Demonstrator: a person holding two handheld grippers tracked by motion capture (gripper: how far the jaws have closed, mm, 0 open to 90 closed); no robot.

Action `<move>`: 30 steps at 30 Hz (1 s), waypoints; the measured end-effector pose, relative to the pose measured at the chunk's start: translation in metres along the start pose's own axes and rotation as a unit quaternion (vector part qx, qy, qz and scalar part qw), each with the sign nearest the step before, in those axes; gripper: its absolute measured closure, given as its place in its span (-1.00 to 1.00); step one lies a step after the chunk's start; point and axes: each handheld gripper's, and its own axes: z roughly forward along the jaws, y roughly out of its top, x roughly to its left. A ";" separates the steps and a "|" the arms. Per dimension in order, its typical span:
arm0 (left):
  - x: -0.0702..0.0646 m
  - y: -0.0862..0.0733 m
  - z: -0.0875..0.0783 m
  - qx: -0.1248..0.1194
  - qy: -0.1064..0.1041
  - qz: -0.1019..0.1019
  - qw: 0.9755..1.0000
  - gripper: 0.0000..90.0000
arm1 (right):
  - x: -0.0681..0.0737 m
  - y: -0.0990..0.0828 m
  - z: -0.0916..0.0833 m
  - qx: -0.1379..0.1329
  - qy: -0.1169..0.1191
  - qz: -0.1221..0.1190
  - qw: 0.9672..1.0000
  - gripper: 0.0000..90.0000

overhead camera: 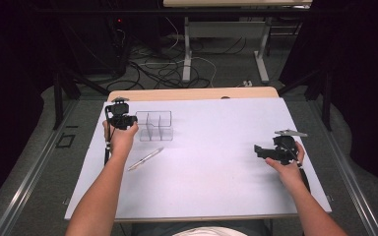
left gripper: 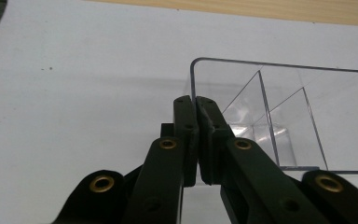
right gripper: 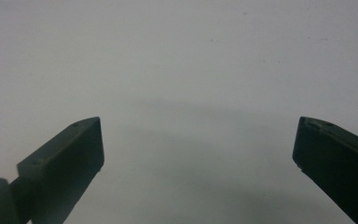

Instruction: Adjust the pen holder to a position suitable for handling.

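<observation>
A clear plastic box [overhead camera: 154, 126] with inner dividers stands at the left back of the white sheet [overhead camera: 216, 177]. My left gripper [overhead camera: 132, 121] is at the box's left side. In the left gripper view its jaws [left gripper: 196, 100] are pressed together on the left wall of the clear box [left gripper: 284, 102], just below the rounded corner. A silver pen [overhead camera: 145, 159] lies on the sheet in front of the box, beside the left forearm. My right gripper [overhead camera: 258, 150] hovers low at the right of the sheet, pointing left. Its jaws [right gripper: 198, 135] stand wide apart over bare white surface with nothing between them.
A wooden table edge [overhead camera: 192, 93] shows beyond the sheet's far side. Behind it are cables on the floor [overhead camera: 162, 69] and the legs of another table [overhead camera: 187, 54]. Dark frame posts [overhead camera: 58, 93] stand at the left and right.
</observation>
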 end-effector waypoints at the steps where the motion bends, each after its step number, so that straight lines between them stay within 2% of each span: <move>1: -0.004 -0.001 0.000 -0.001 -0.004 -0.005 1.000 0.96 | 0.000 0.000 0.000 0.000 -0.001 0.000 1.000 -0.97; 3: -0.009 -0.002 0.000 0.002 -0.006 -0.001 1.000 0.96 | 0.000 0.000 0.000 0.000 0.000 0.000 1.000 -0.97; 5: -0.016 -0.004 0.000 0.000 -0.011 -0.009 1.000 0.96 | 0.000 0.000 0.000 0.000 0.000 0.000 1.000 -0.97; 6: -0.018 -0.004 0.000 0.004 -0.013 -0.003 1.000 0.95 | 0.000 0.000 0.000 0.000 0.000 0.000 1.000 -0.97; 10: -0.029 -0.008 -0.001 0.006 -0.029 0.000 1.000 0.95 | 0.000 0.000 0.000 0.000 0.001 0.001 1.000 -0.97; 12: -0.035 -0.010 -0.001 0.010 -0.036 -0.001 0.999 0.94 | 0.000 0.000 0.000 0.000 0.001 0.001 1.000 -0.97; 13: -0.038 -0.011 0.000 0.002 -0.038 -0.005 0.999 0.94 | 0.000 0.000 0.000 0.000 0.000 0.001 1.000 -0.97; 17: -0.048 -0.016 0.000 -0.002 -0.049 -0.007 0.999 0.93 | 0.000 0.000 0.000 0.001 0.000 -0.001 1.000 -0.97; 21: -0.057 -0.019 -0.002 0.005 -0.067 -0.006 0.998 0.91 | 0.000 0.000 0.001 0.002 0.001 -0.001 1.000 -0.96; 22: -0.060 -0.020 -0.001 0.004 -0.072 -0.011 0.997 0.91 | 0.001 0.000 0.001 0.001 0.001 0.000 1.000 -0.96; 24: -0.064 -0.022 -0.002 0.006 -0.085 -0.007 0.996 0.90 | 0.001 0.000 0.001 0.001 0.001 -0.001 1.000 -0.96; 30: -0.077 -0.028 -0.003 0.003 -0.094 0.005 0.996 0.88 | 0.000 0.000 0.001 0.001 0.001 -0.005 1.000 -0.96</move>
